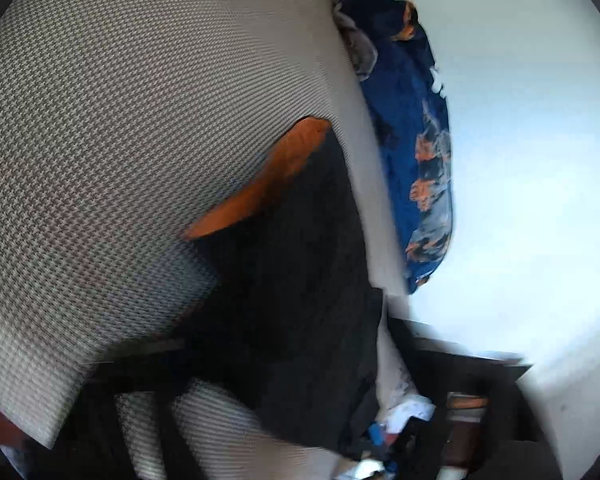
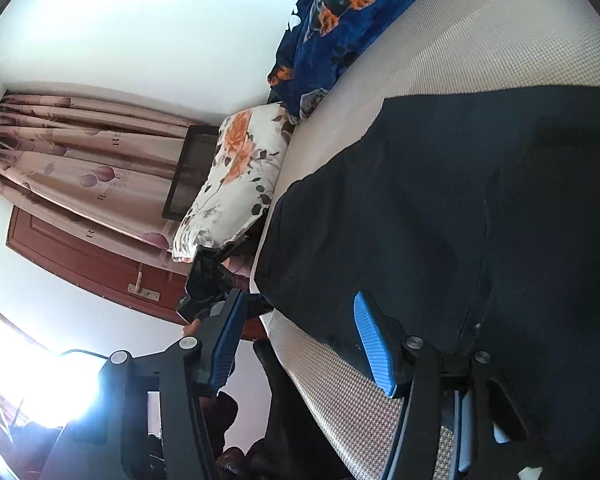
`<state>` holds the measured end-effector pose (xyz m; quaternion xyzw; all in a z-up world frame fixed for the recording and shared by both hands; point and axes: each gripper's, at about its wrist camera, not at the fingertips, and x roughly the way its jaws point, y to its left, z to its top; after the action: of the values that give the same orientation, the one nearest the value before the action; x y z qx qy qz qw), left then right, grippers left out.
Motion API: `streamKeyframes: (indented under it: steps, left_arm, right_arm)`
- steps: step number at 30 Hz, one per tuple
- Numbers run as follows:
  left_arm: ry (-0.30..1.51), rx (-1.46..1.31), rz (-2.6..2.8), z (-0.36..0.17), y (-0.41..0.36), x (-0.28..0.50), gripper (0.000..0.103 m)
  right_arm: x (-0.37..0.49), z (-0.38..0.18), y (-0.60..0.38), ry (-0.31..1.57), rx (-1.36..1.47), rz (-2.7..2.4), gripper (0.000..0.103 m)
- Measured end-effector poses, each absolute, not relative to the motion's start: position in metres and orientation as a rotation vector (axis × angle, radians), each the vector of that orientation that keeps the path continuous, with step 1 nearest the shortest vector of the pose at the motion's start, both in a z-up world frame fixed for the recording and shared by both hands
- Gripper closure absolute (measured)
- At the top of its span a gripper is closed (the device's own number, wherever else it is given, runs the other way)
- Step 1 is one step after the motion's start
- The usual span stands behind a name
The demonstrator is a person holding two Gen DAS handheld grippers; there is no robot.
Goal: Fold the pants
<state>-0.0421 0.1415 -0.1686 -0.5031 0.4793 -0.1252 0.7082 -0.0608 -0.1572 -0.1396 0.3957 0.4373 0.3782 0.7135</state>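
I'm reading the black pants [image 2: 440, 208], lying flat on the checked bedcover [image 2: 352, 392], as soft and limp, so I'm eyeing the near hem; right tongs [image 2: 300, 344] gaping empty, left tongs unseen, can't tell.

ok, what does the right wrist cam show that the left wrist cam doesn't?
Right wrist only: the right gripper with its jaws apart and nothing pressed between the blue pads, a floral pillow, a curtain, a brown door and another black gripper past the bed edge.

Left wrist only: an orange patch by the pants, and clutter low in the frame.

Both: the dark pants lying on the woven bed cover, the blue floral blanket and the white wall.
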Motion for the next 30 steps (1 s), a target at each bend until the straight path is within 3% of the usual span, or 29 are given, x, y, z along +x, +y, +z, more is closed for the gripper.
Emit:
streamKeyframes:
  steps: [4, 12, 17, 22, 30]
  left_arm:
    - [1.036, -1.009, -0.265, -0.166, 0.129, -0.044, 0.077]
    - [0.774, -0.57, -0.41, -0.072, 0.038, -0.075, 0.077]
    - [0.677, -0.287, -0.547, -0.039, -0.049, -0.108, 0.077]
    - [0.663, -0.085, -0.645, -0.043, -0.128, -0.126, 0.077]
    - [0.63, 0.278, -0.731, -0.072, -0.226, -0.154, 0.075]
  right_arm:
    - [-0.06, -0.142, -0.157, 0.968, 0.889, 0.832, 0.048]
    - [-0.052, -0.111, -0.158, 0.91, 0.915, 0.881, 0.048]
    - [-0.05, -0.074, -0.163, 0.864, 0.948, 0.94, 0.038]
    - [-0.052, -0.06, -0.181, 0.861, 1.007, 0.94, 0.032]
    - [-0.05, -0.099, -0.2, 0.99, 1.077, 0.815, 0.031]
